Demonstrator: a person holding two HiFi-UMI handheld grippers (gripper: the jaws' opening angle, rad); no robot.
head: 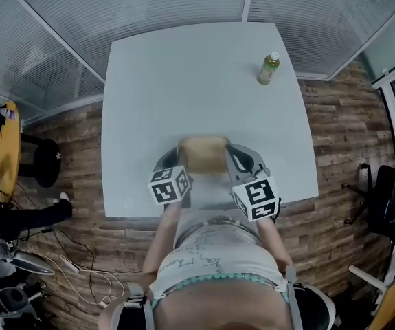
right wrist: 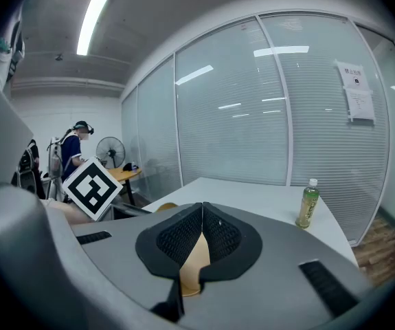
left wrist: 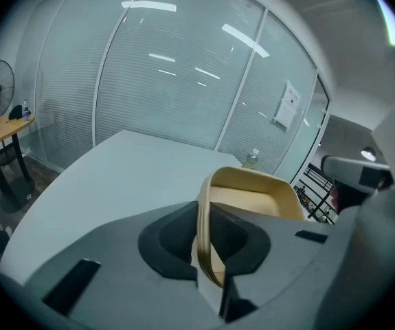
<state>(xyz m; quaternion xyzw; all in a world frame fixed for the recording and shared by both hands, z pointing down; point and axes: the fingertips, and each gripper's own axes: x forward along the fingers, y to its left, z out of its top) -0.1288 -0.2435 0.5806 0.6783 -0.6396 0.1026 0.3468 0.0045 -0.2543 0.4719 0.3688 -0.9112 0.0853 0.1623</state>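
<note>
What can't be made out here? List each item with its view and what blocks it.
1. Near edge of tray, head view: covered by left gripper and right gripper.
2. Most of tray, right gripper view: behind that gripper's own body.
3. Print on bottle: too small in every view.
4. Whether tray touches table: unclear.

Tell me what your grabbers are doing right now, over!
Left gripper shut on tan tray rim. Right gripper shut on its opposite rim. Tray at white table near edge. Green bottle far back right, not in the way.
</note>
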